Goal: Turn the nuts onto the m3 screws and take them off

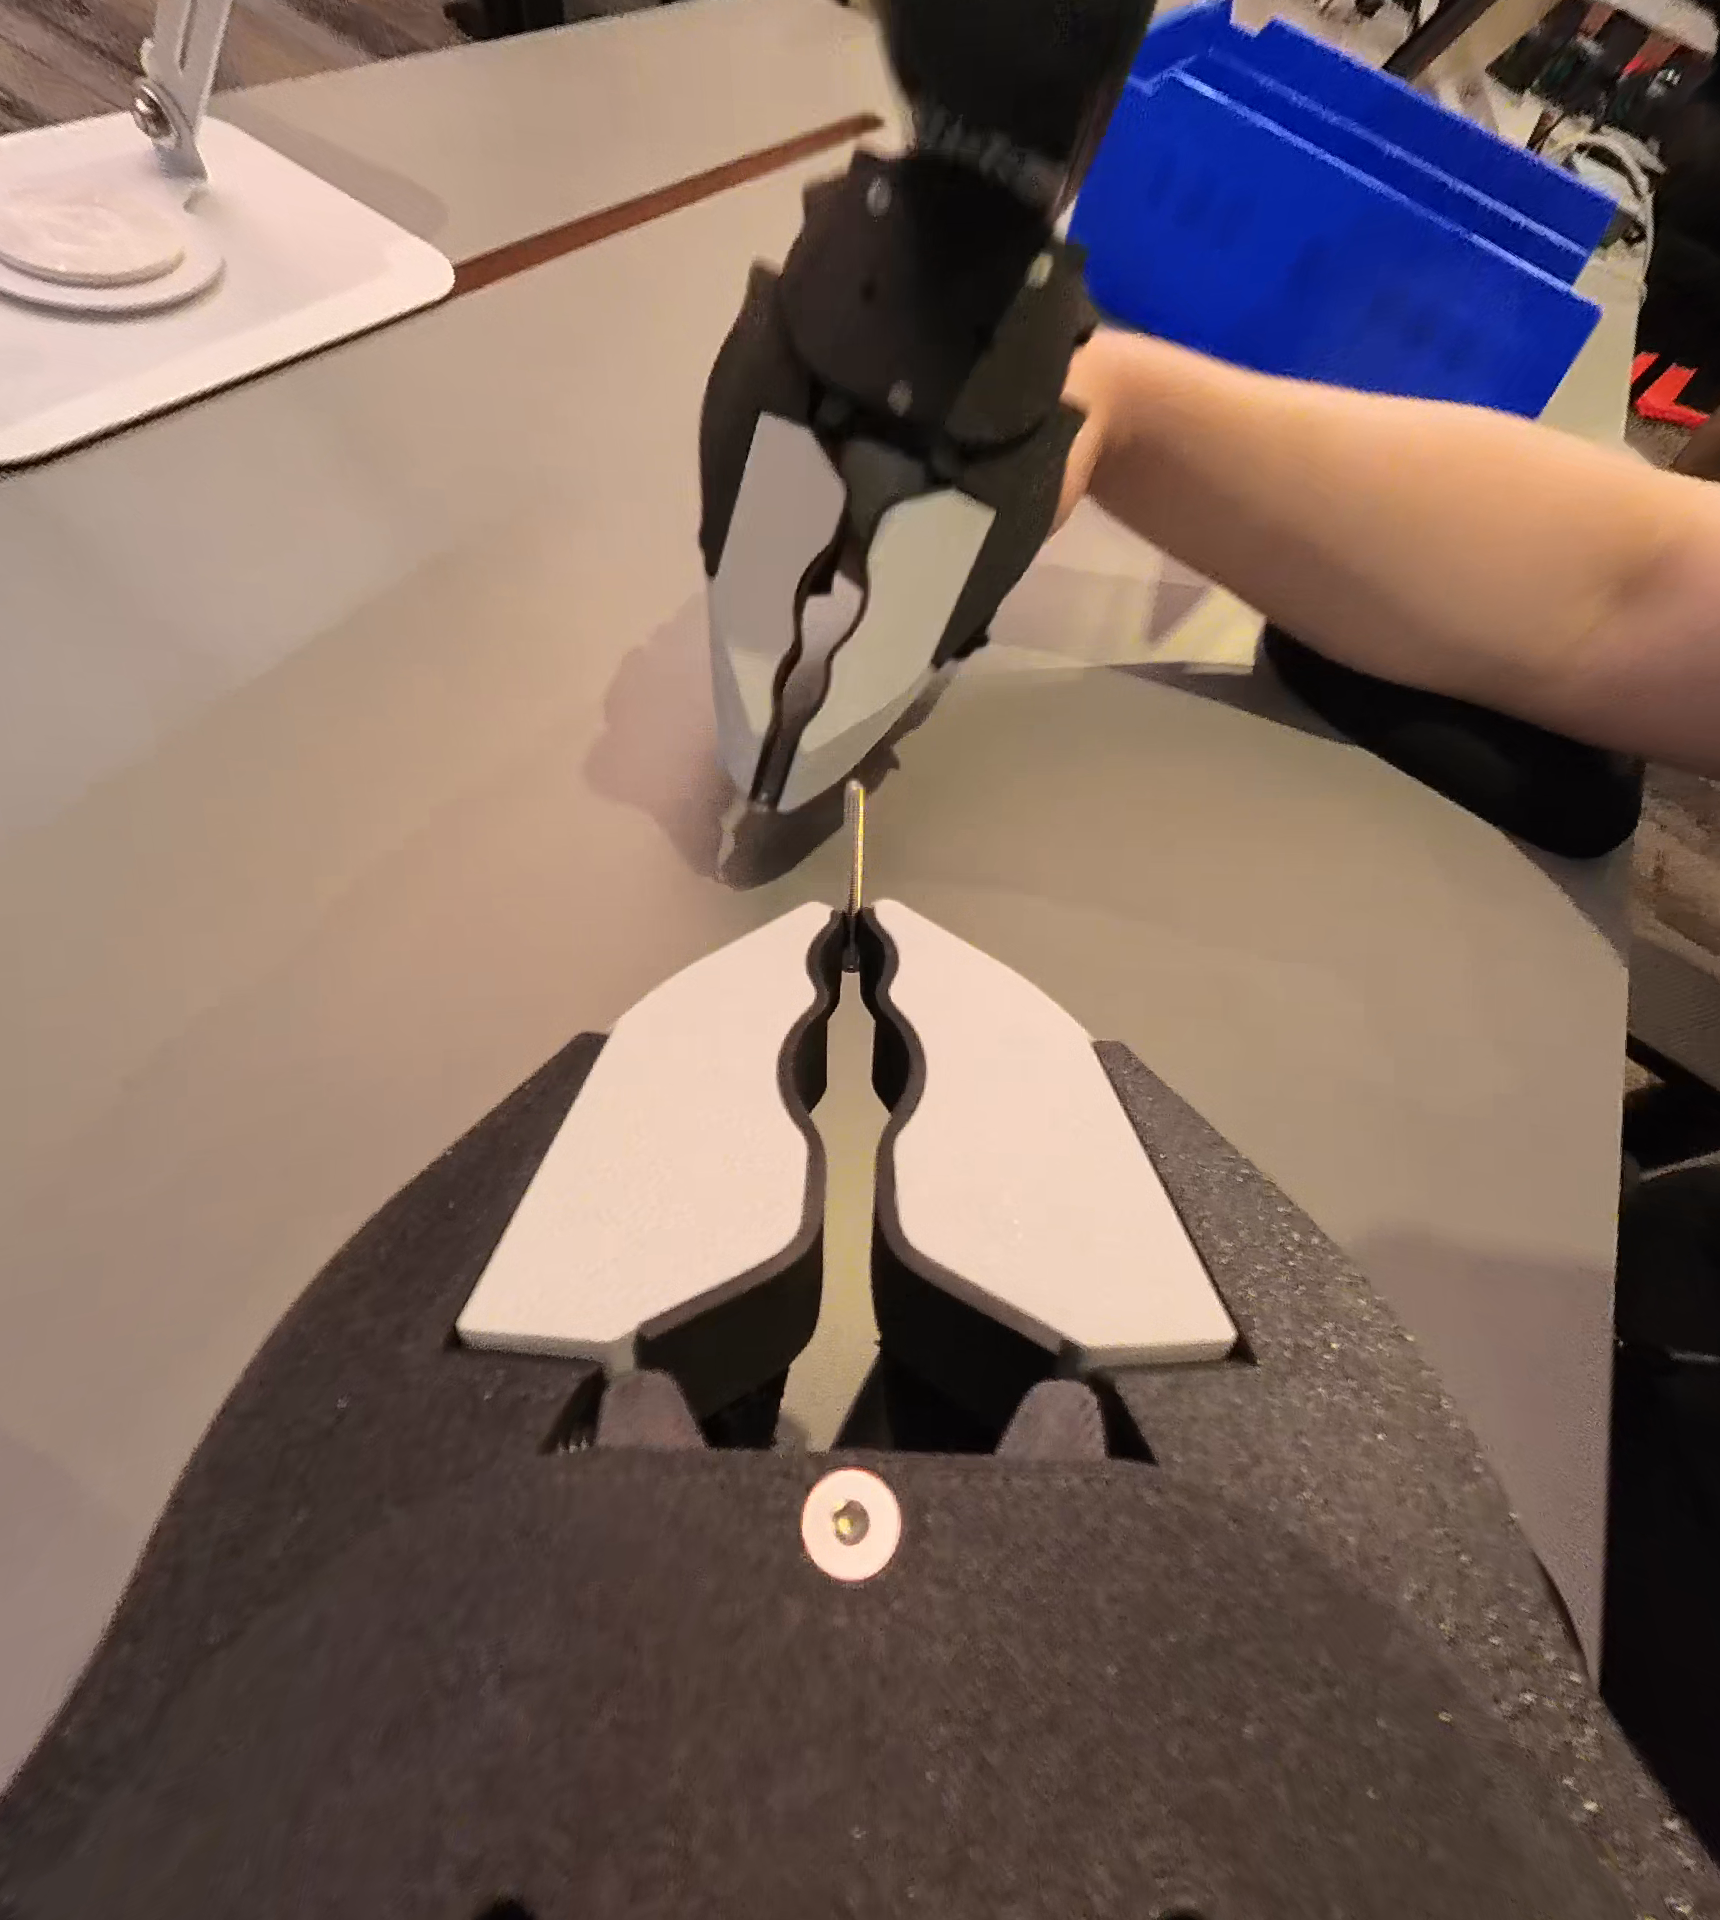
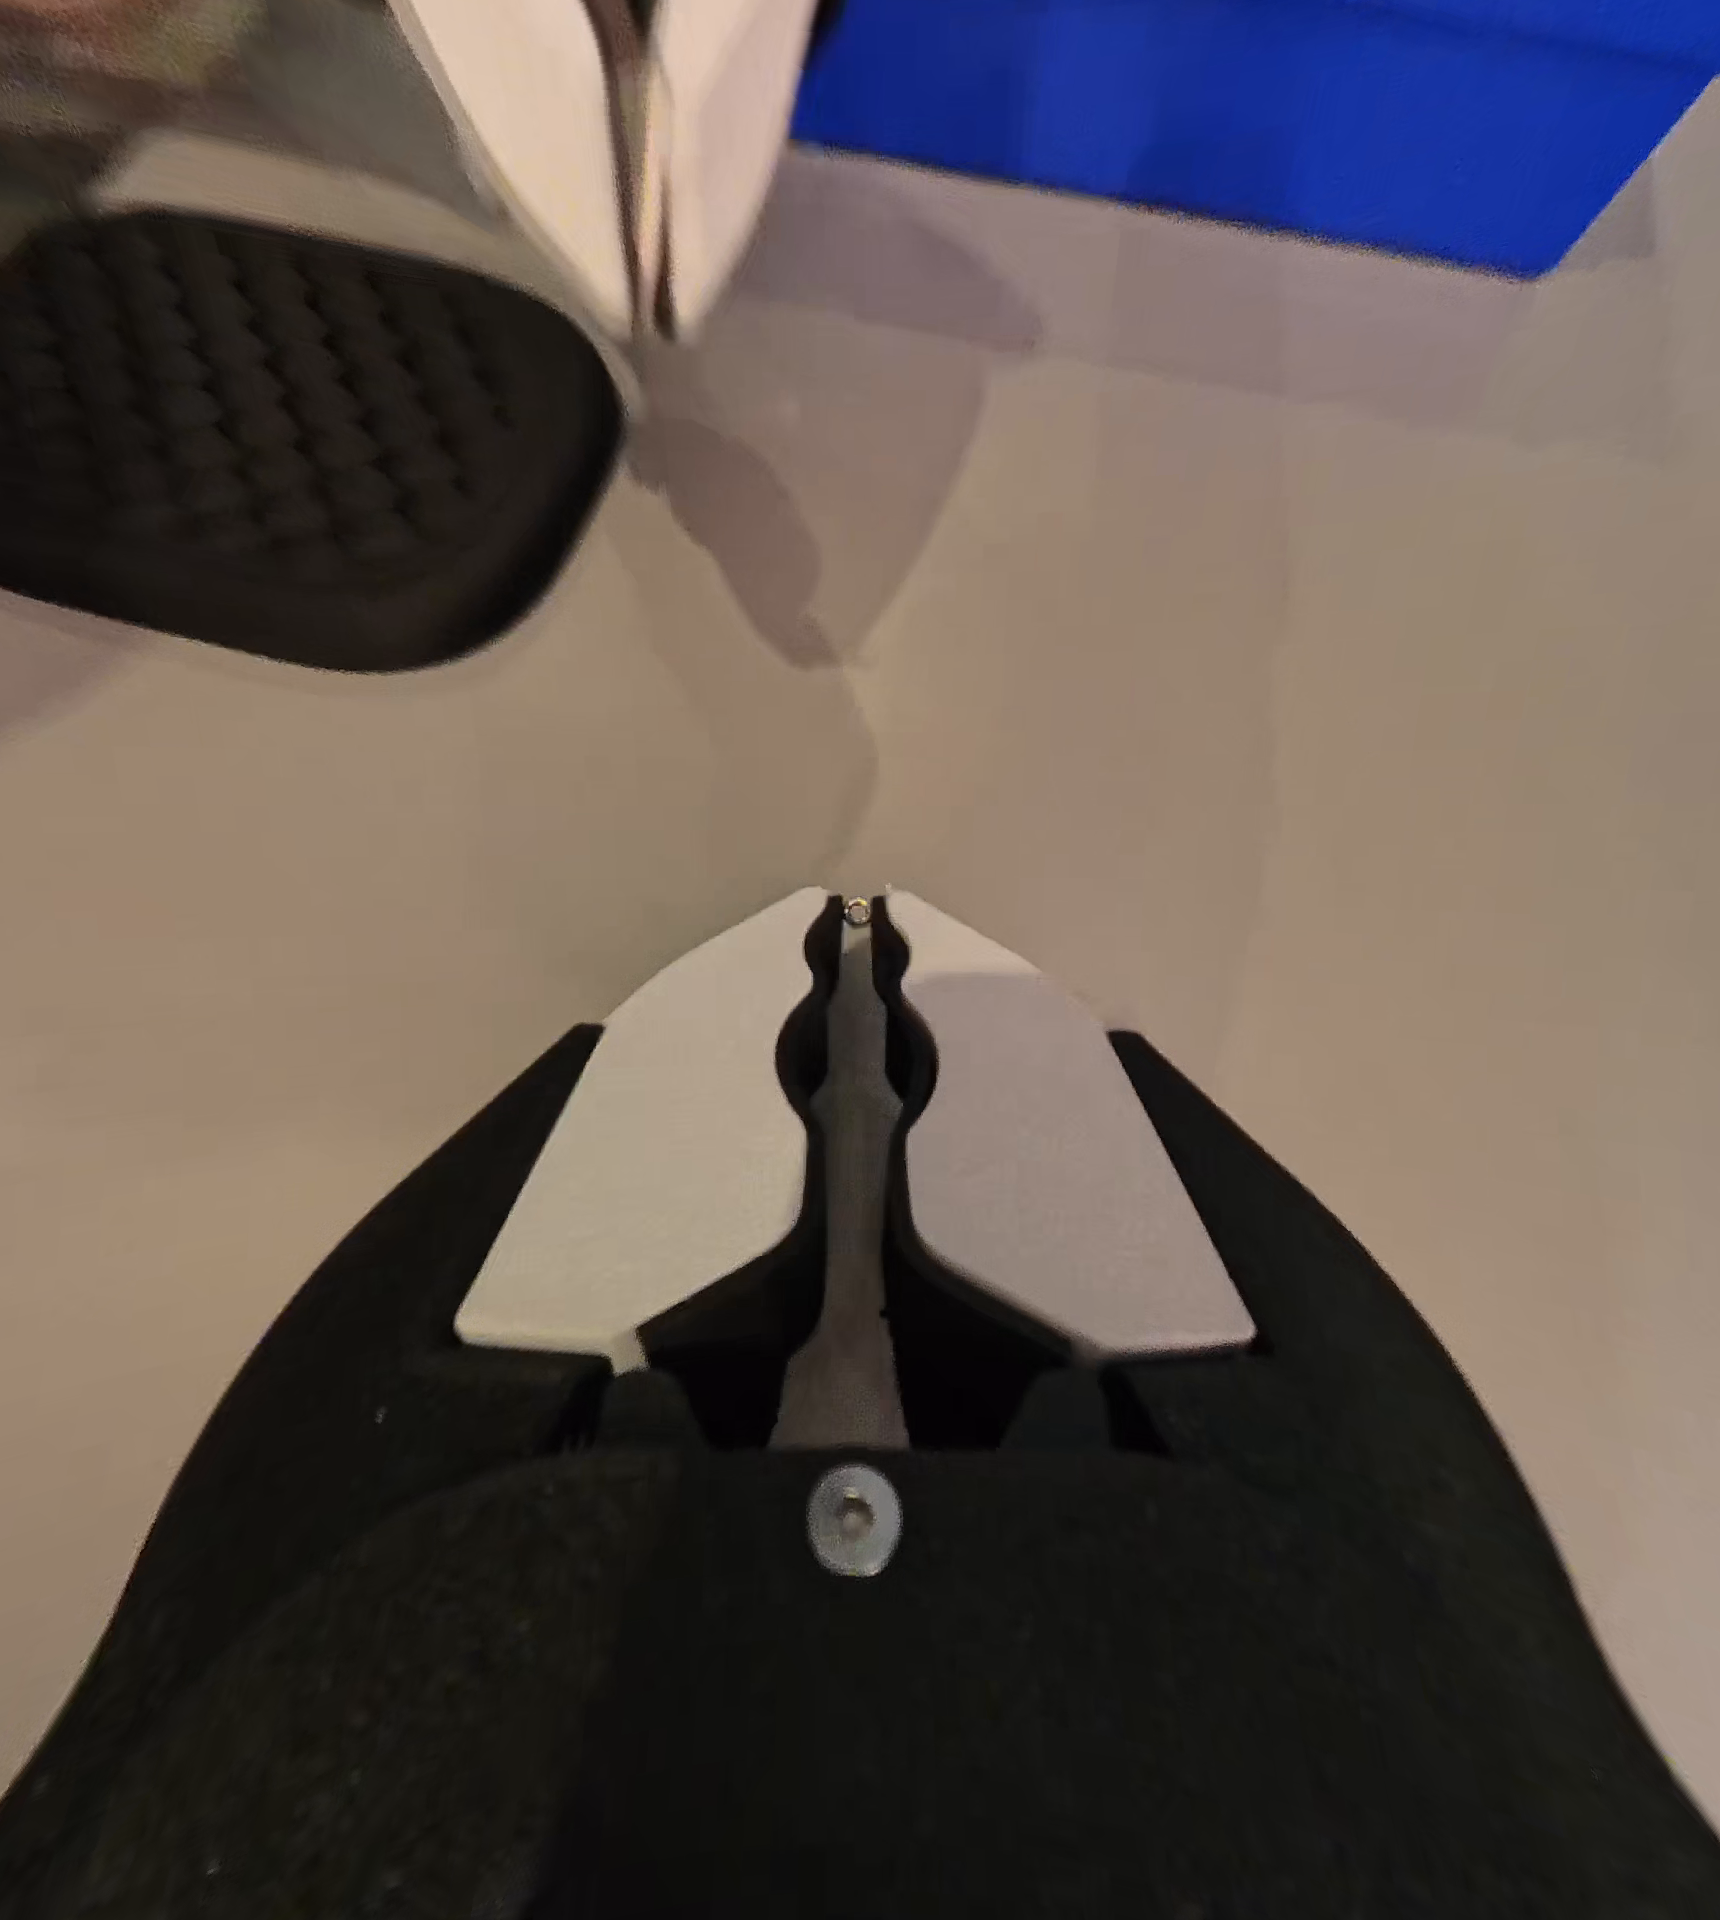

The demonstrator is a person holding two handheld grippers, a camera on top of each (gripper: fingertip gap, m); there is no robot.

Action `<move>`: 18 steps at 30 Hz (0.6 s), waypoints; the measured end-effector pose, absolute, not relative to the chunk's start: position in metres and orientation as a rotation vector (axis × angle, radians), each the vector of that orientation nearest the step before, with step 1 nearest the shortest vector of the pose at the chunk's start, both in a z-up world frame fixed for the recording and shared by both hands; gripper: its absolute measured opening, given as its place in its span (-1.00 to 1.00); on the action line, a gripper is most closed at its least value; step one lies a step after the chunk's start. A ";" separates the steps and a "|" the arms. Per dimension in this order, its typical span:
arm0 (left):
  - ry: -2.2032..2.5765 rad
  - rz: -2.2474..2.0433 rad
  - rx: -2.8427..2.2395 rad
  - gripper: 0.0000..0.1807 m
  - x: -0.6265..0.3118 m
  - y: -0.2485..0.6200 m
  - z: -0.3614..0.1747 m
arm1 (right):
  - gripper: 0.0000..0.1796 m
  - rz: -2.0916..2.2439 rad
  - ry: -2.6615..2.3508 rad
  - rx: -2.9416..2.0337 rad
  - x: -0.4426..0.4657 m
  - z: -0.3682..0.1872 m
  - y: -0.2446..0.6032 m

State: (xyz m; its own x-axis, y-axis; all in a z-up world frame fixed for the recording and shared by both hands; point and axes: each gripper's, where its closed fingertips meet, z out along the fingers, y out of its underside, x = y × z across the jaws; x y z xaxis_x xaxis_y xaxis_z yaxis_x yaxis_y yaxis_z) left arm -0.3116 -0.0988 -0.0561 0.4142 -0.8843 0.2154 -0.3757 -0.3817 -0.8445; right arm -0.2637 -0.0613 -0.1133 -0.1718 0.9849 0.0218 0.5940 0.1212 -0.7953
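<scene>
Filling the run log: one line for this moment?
left tongs: shut on screw | right tongs: shut on nut | nut: off screw

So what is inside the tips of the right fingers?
A small nut sits pinched between the right gripper fingertips, its hole showing. Its underside and the sides pressed by the fingers are covered.

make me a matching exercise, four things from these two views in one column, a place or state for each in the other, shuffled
Things:
1. screw
2. nut
3. blue bins
4. white stand base

Places or states:
A. pinched at the tips of the right gripper
B. far right of the table
C. far left of the table
D. held by the left gripper, shaft sticking out past the fingers

Pairs: 1-D, 2-A, 3-B, 4-C
</scene>
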 end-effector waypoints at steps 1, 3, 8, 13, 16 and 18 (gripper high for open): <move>1.081 -0.895 -1.942 -0.97 -0.309 -0.100 -0.057 | -0.95 0.930 -1.806 -1.515 -0.261 -0.103 -0.065; 1.102 -0.929 -1.934 -0.98 -0.301 -0.102 -0.056 | -0.95 1.007 -1.741 -1.485 -0.254 -0.081 -0.074; 1.179 -1.020 -1.870 -0.98 -0.273 -0.106 -0.038 | -0.95 1.185 -1.572 -1.370 -0.224 -0.013 -0.102; 1.305 -1.082 -1.787 -0.98 -0.232 -0.109 -0.005 | -0.95 1.140 -1.499 -1.279 -0.192 0.038 -0.112; 1.388 -1.088 -1.751 -0.98 -0.208 -0.111 0.013 | -0.95 1.131 -1.435 -1.218 -0.173 0.065 -0.113; 1.435 -1.085 -1.753 -0.98 -0.195 -0.112 0.020 | -0.95 1.123 -1.402 -1.197 -0.162 0.074 -0.112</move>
State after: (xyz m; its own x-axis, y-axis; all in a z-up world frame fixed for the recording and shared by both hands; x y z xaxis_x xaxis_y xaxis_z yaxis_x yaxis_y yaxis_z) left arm -0.1946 -0.1115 0.0201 0.0722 -0.9754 0.2084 -0.4667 -0.2177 -0.8572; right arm -0.1621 -0.1119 0.0742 -0.0766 0.9928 0.0921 0.1275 0.1014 -0.9866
